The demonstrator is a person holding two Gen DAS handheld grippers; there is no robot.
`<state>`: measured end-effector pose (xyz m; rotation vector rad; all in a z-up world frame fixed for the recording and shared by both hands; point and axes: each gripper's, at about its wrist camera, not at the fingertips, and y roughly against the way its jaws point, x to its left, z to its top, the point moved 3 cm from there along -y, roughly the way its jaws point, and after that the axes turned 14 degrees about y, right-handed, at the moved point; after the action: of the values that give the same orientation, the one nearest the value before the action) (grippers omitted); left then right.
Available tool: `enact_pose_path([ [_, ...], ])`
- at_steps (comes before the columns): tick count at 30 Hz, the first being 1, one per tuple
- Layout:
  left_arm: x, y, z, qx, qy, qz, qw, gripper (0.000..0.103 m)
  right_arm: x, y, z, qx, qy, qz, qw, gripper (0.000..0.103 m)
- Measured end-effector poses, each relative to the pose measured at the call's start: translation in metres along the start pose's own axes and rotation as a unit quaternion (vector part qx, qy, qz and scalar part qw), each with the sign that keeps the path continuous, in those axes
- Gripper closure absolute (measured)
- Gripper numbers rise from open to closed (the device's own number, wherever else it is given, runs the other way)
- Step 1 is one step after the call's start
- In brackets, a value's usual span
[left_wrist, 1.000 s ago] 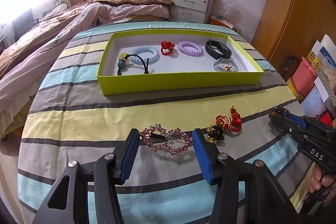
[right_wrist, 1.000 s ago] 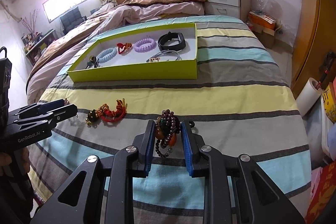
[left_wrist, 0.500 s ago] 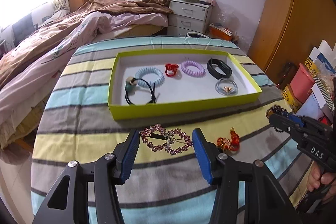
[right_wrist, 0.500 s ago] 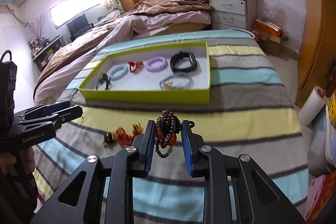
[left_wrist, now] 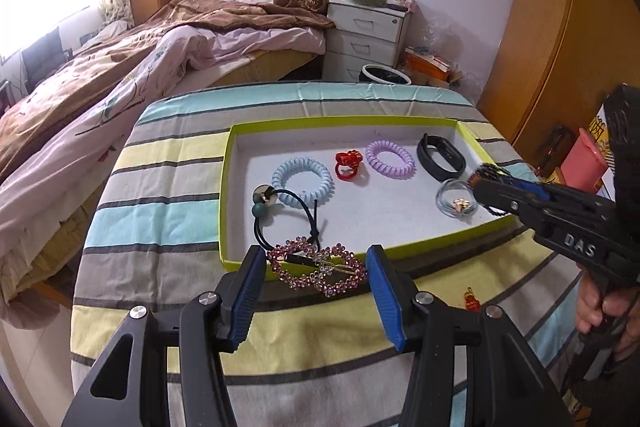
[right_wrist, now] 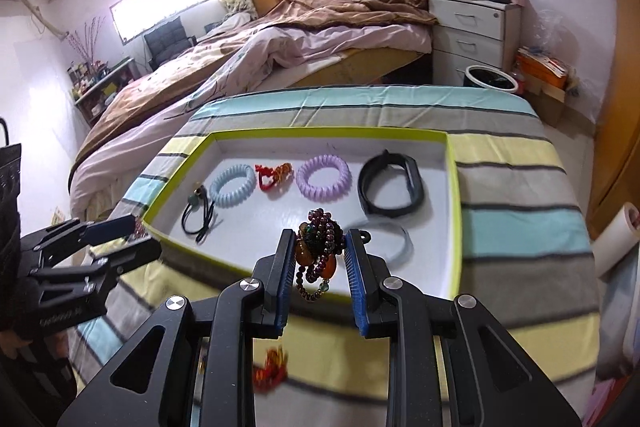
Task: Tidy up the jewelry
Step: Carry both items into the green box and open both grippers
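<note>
My left gripper is shut on a pink rhinestone double-heart hair clip, held just above the near rim of the lime-green tray. My right gripper is shut on a bunched dark purple bead bracelet with amber beads, hovering over the tray's front right part. Inside the tray lie a blue coil tie, a red knot, a purple coil tie, a black band, a clear tie with a gold charm and a black elastic. The right gripper shows beside the tray's right corner.
A red tasselled trinket lies on the striped cloth in front of the tray. An unmade bed runs along the left. A white nightstand, a round bin and a pink container stand behind and right.
Both grippers have risen and moved forward to the tray, each carrying its piece. The red trinket stayed behind on the cloth and now lies below them.
</note>
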<state>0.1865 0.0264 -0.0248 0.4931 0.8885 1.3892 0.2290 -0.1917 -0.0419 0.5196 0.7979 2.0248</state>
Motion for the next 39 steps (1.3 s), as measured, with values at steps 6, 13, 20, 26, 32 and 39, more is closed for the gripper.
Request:
enact_pose_path([
  [6,0.006,-0.013,0.009,0.004,0.001,0.013,0.9999,0.051,0.001,-0.027,0.012,0.021,0.022,0.004,1.000,0.077],
  [13,0.009,-0.028,0.015,0.011,0.005,0.015,0.9998,0.051,0.001,-0.046,0.012,0.041,0.032,0.006,0.999,0.077],
  [20,0.008,-0.041,0.018,0.019,0.002,0.016,0.9997,0.051,0.003,-0.054,0.011,0.053,0.046,-0.008,0.998,0.077],
  [26,0.010,-0.053,0.020,0.030,0.005,0.019,0.9994,0.051,0.000,-0.059,0.011,0.059,0.048,-0.014,0.997,0.077],
  [32,0.012,-0.056,0.020,0.031,0.007,0.022,0.9993,0.051,-0.002,-0.060,0.012,0.059,0.051,-0.021,0.997,0.077],
  [39,0.010,-0.059,0.021,0.031,0.006,0.026,0.9992,0.051,-0.002,-0.062,0.012,0.057,0.051,-0.023,0.997,0.077],
])
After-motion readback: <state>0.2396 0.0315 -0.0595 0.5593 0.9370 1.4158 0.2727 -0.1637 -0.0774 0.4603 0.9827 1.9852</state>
